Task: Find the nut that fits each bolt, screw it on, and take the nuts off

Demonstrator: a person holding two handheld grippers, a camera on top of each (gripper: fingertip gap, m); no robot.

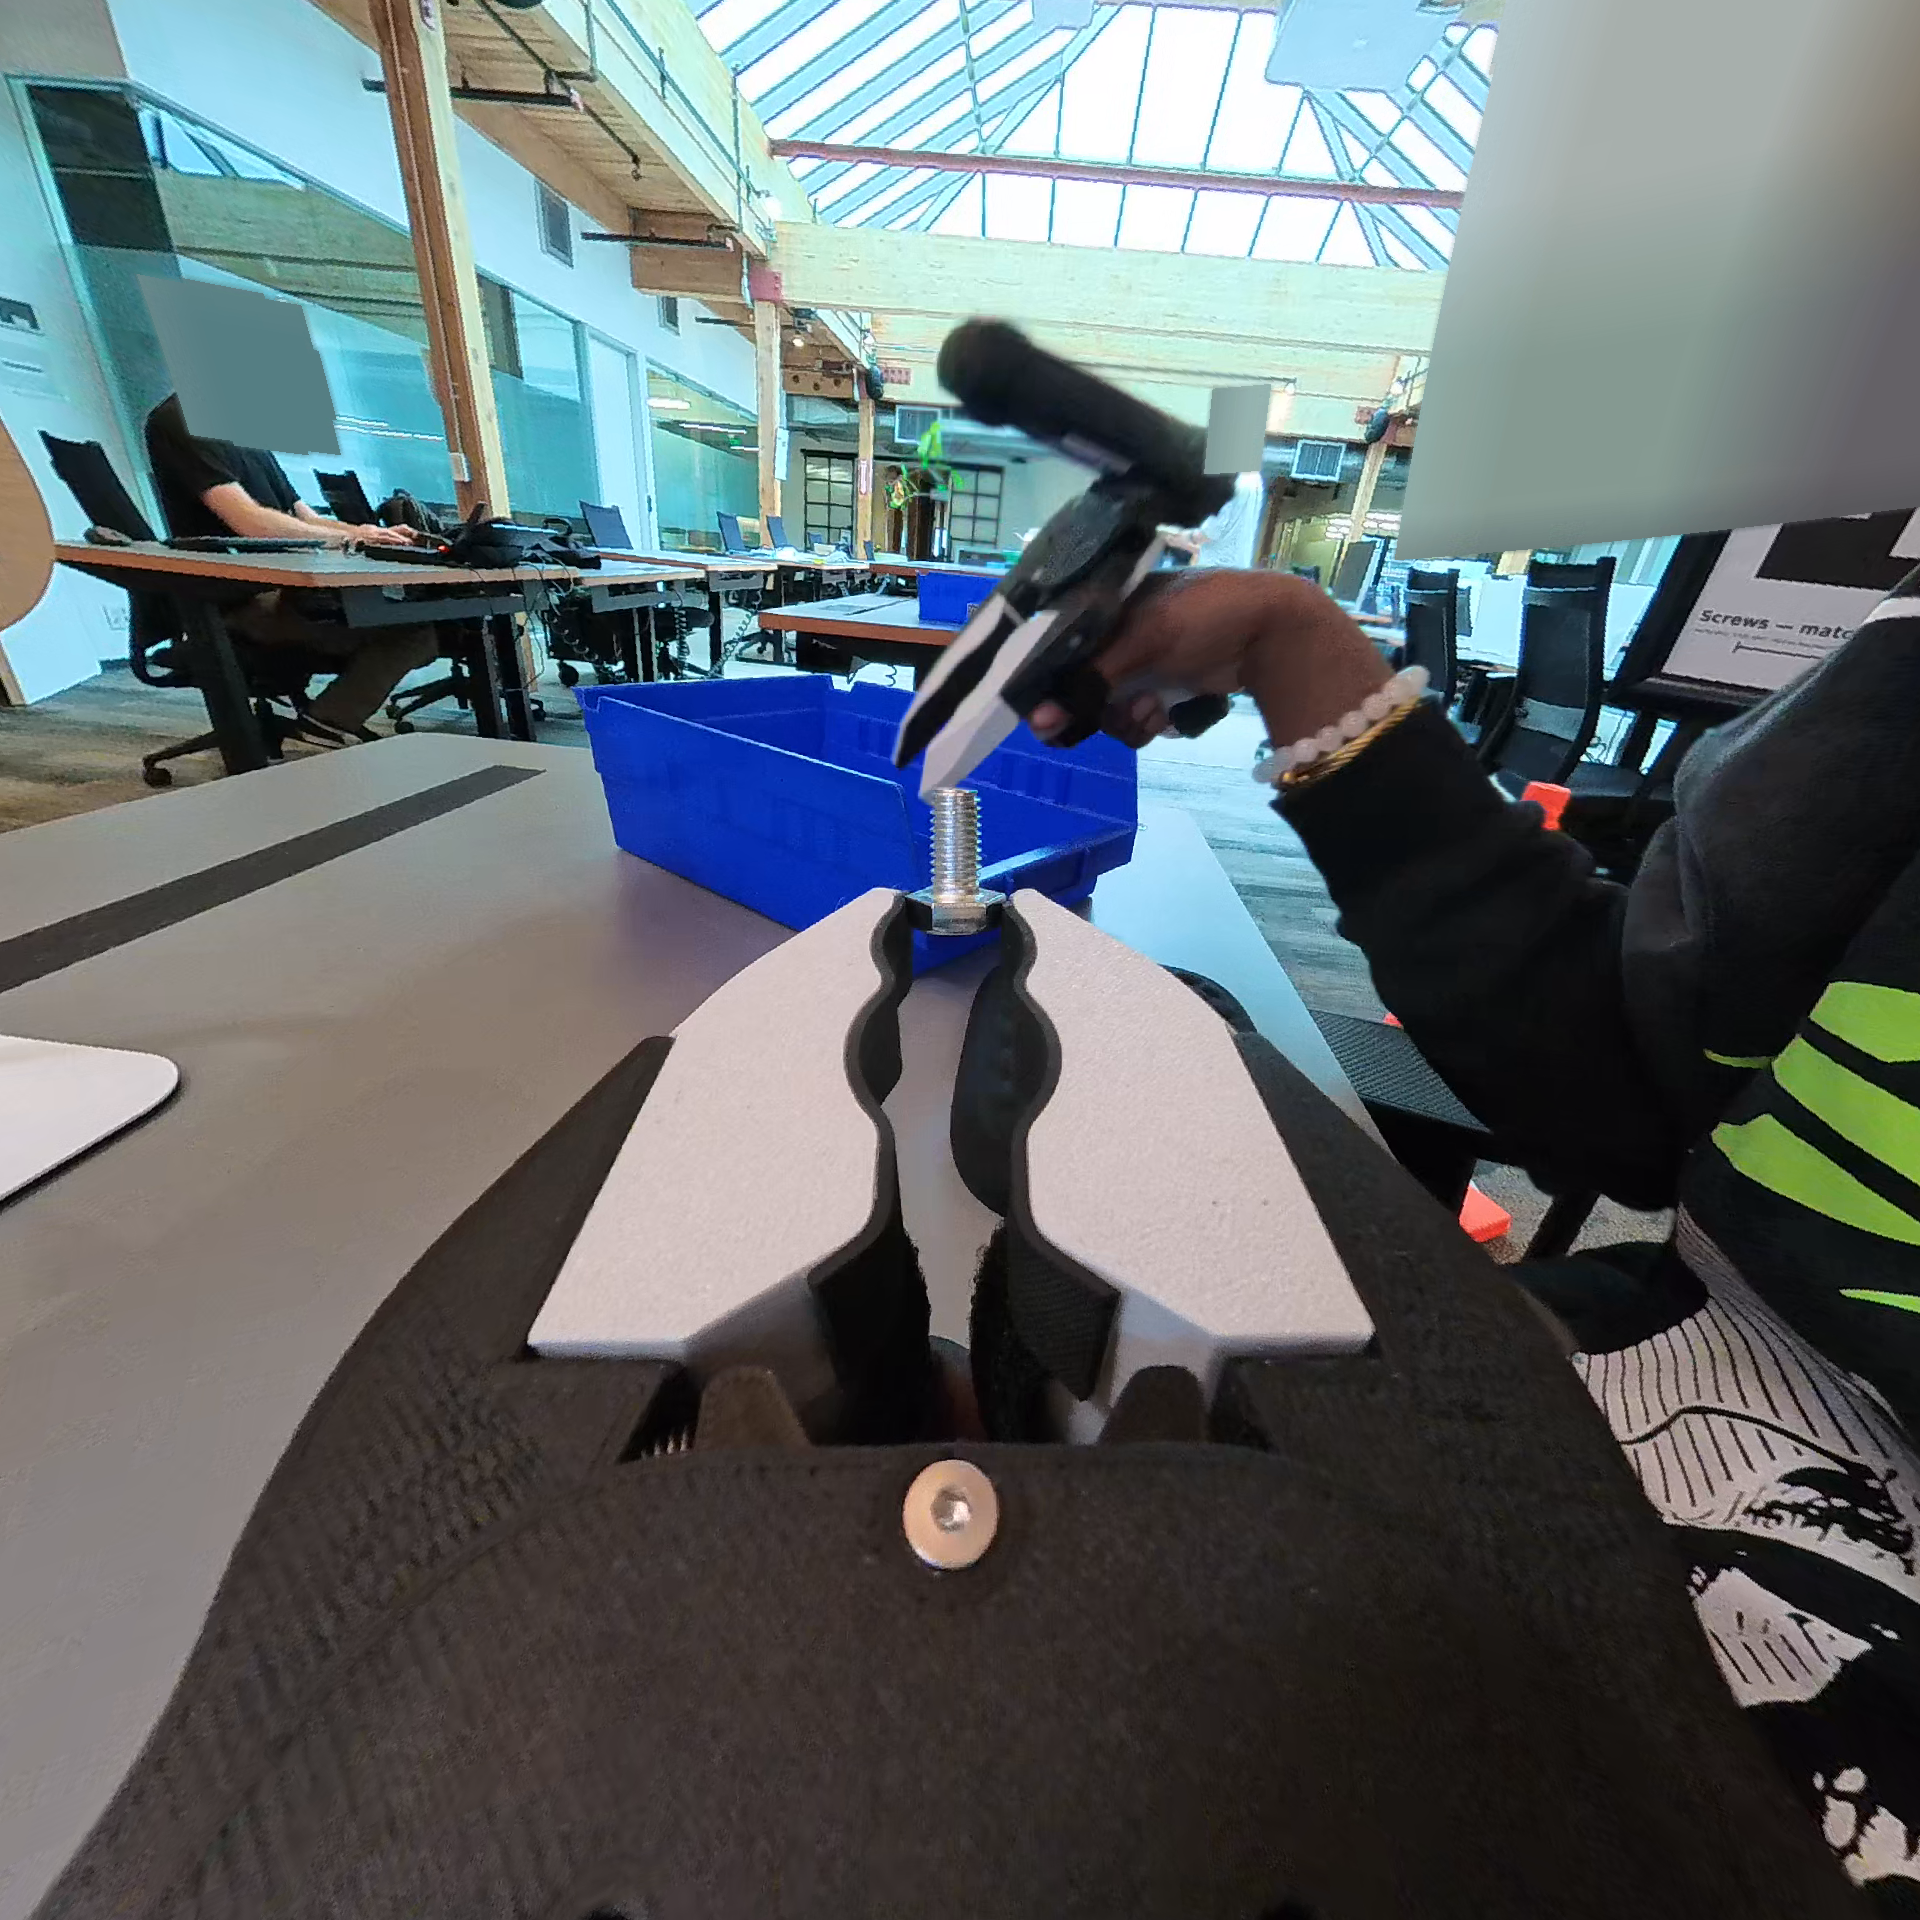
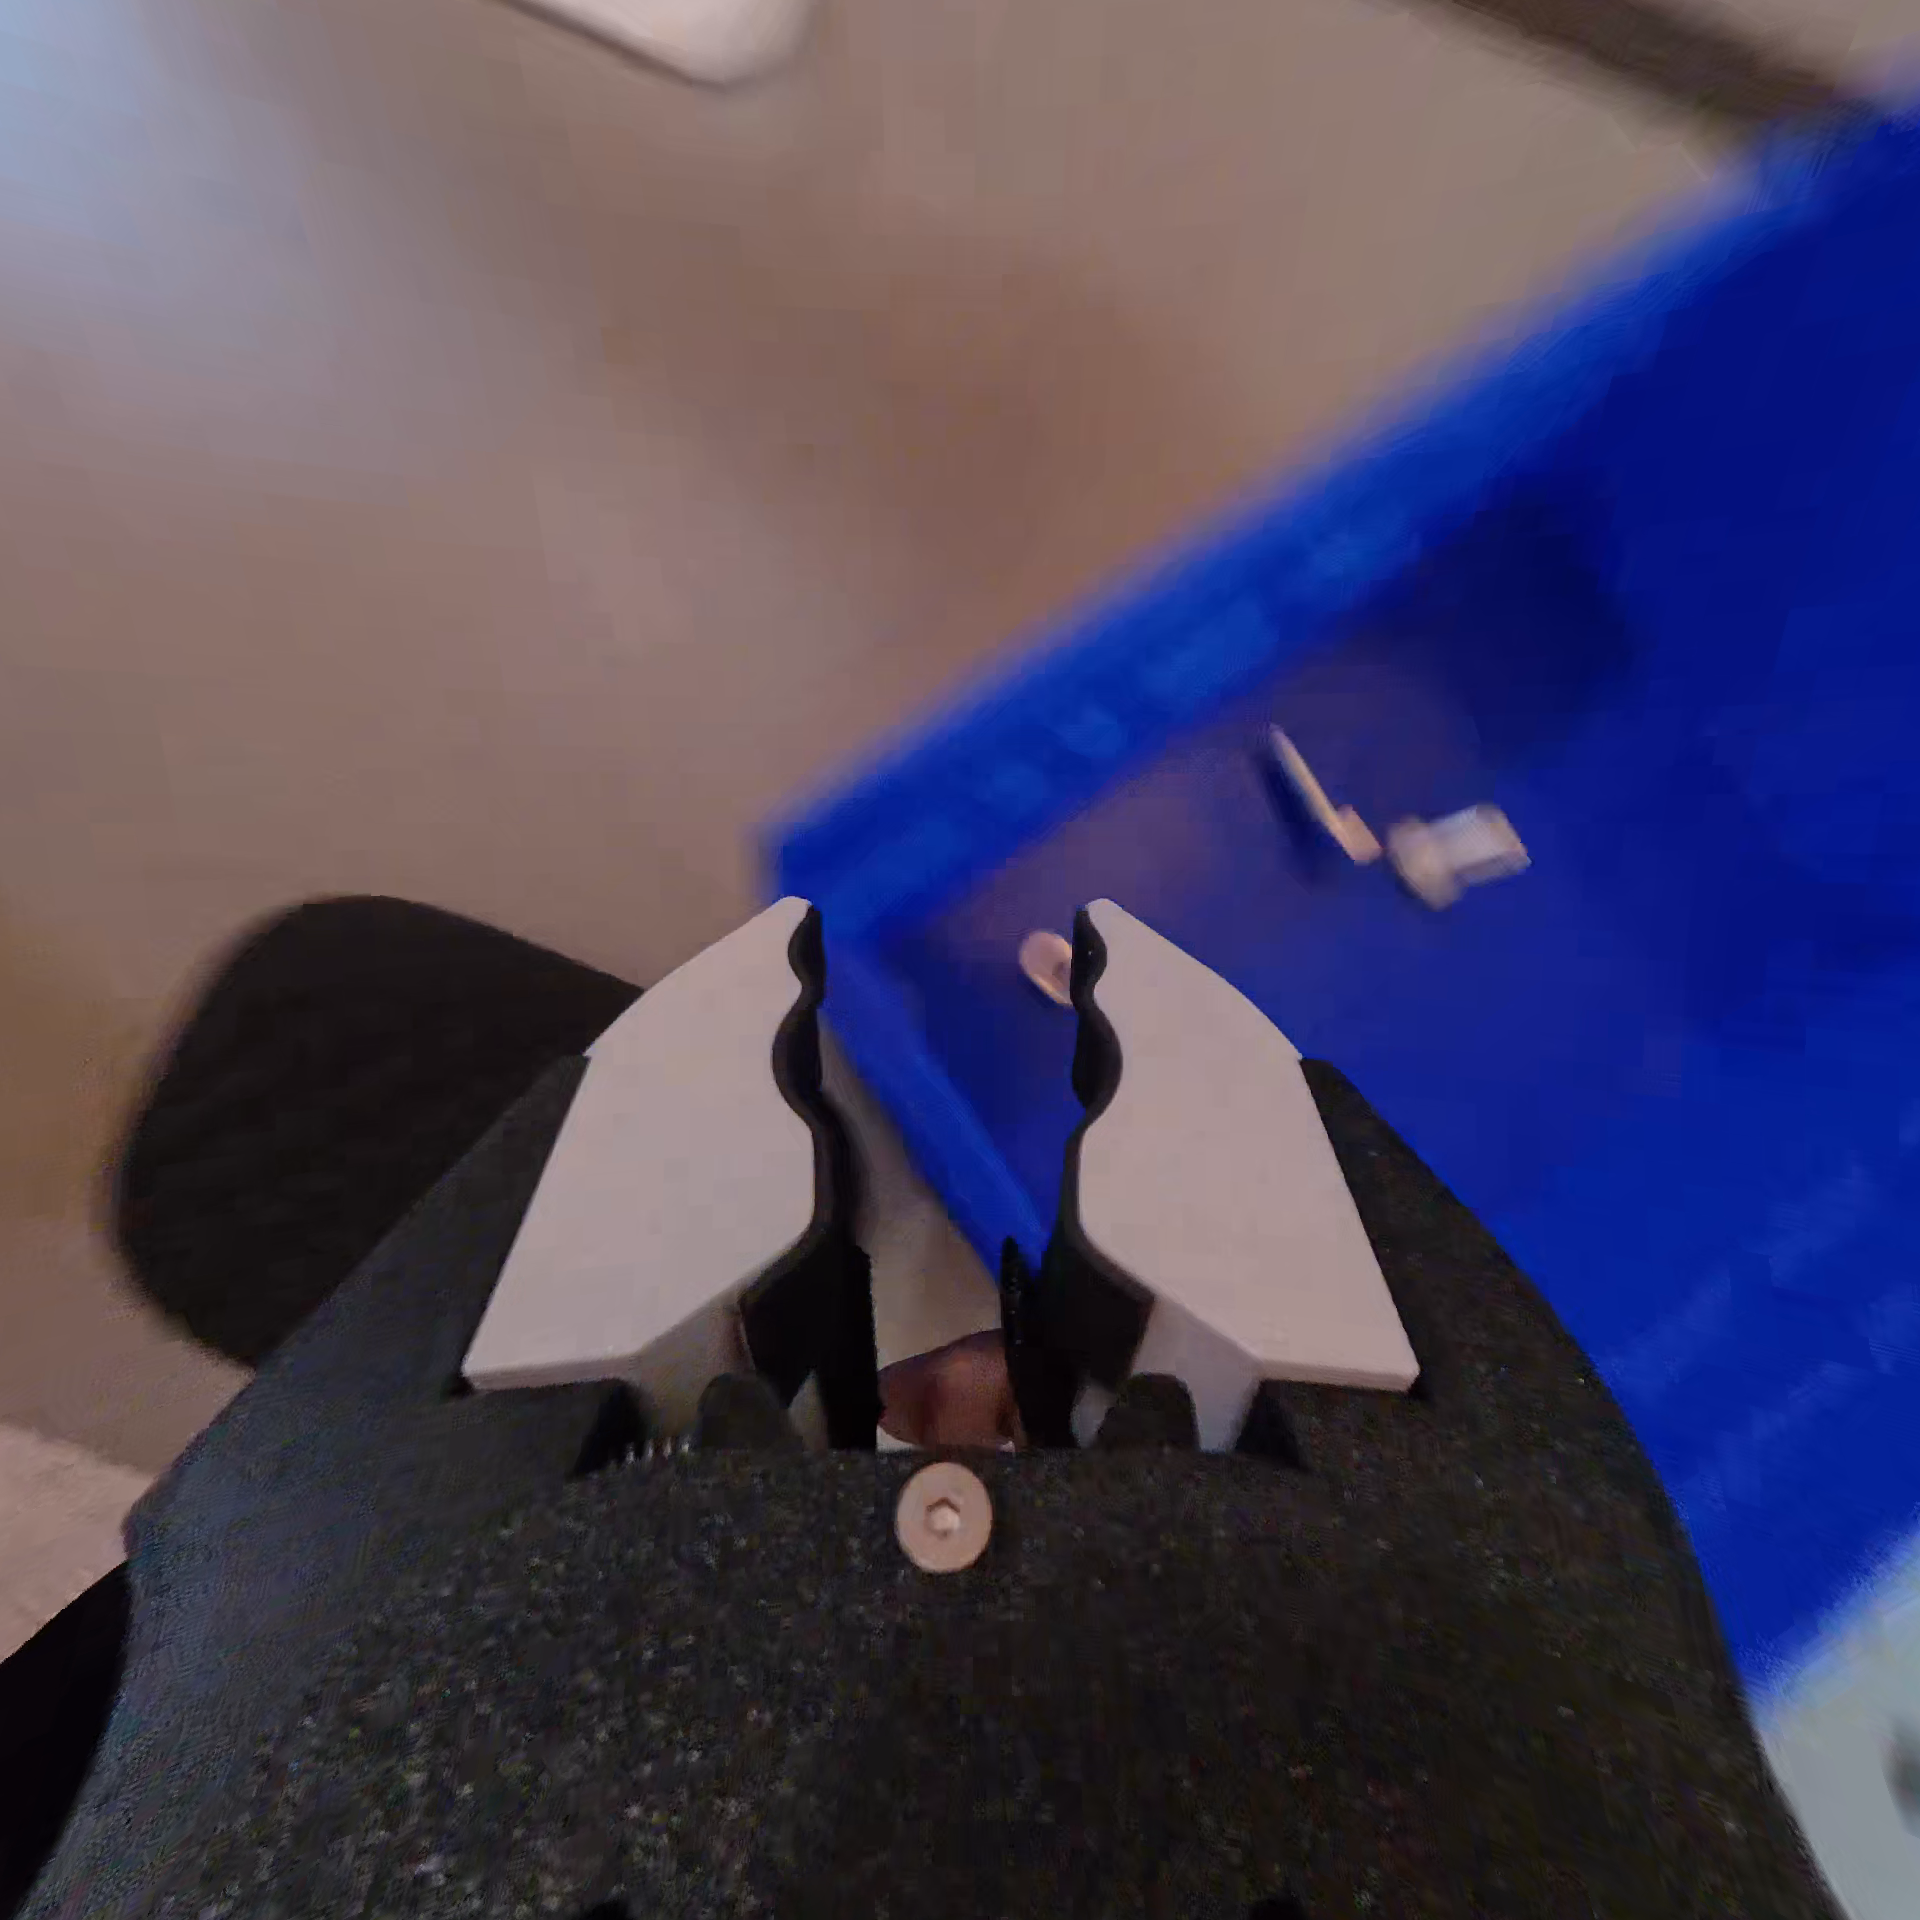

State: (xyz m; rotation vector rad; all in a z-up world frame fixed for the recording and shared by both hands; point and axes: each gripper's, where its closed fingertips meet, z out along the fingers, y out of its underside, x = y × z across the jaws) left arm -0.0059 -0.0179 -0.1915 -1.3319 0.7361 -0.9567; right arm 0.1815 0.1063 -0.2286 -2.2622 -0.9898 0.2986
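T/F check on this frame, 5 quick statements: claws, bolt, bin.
1. The left claw is shut on the silver threaded steel bolt, gripping its head. True.
2. The bolt points thread-end down. False: its threaded shank stands upright above the head.
3. The right claw holds a nut. False: its jaws stand apart with nothing between them.
4. The blue plastic bin has loose silver hardware lying on its floor. True; motion blur hides which pieces are nuts.
5. A nut is already threaded on the bolt. False: the shank is bare.
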